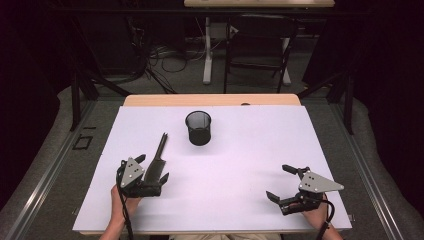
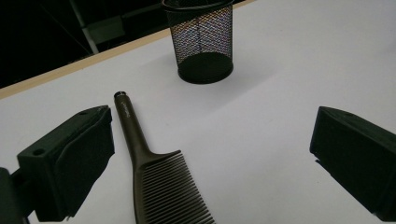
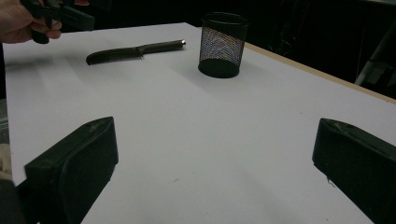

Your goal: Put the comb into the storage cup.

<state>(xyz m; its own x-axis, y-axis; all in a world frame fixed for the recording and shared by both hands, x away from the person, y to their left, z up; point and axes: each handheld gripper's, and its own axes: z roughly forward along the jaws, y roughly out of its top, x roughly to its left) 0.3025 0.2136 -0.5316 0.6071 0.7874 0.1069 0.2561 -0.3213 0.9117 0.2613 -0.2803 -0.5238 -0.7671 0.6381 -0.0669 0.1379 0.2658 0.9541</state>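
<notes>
A dark comb (image 1: 157, 160) lies flat on the white table top (image 1: 240, 165), handle pointing toward the far edge. My left gripper (image 1: 152, 167) hovers over its toothed end, open, one jaw on each side and neither touching. In the left gripper view the comb (image 2: 159, 182) runs up between the jaws, close to the left one, with the gripper (image 2: 210, 158) wide apart. A black mesh cup (image 1: 198, 128) stands upright beyond it. My right gripper (image 1: 278, 182) is open near the front right, holding nothing. It (image 3: 215, 163) faces the cup (image 3: 222, 44) and comb (image 3: 135, 52).
The mesh cup (image 2: 203, 42) looks empty. The wooden table edge (image 1: 210, 100) shows along the far side. Beyond it stand a chair (image 1: 260, 45), a desk leg and cables on the floor. The other hand and its gripper (image 3: 46, 16) appear top left in the right gripper view.
</notes>
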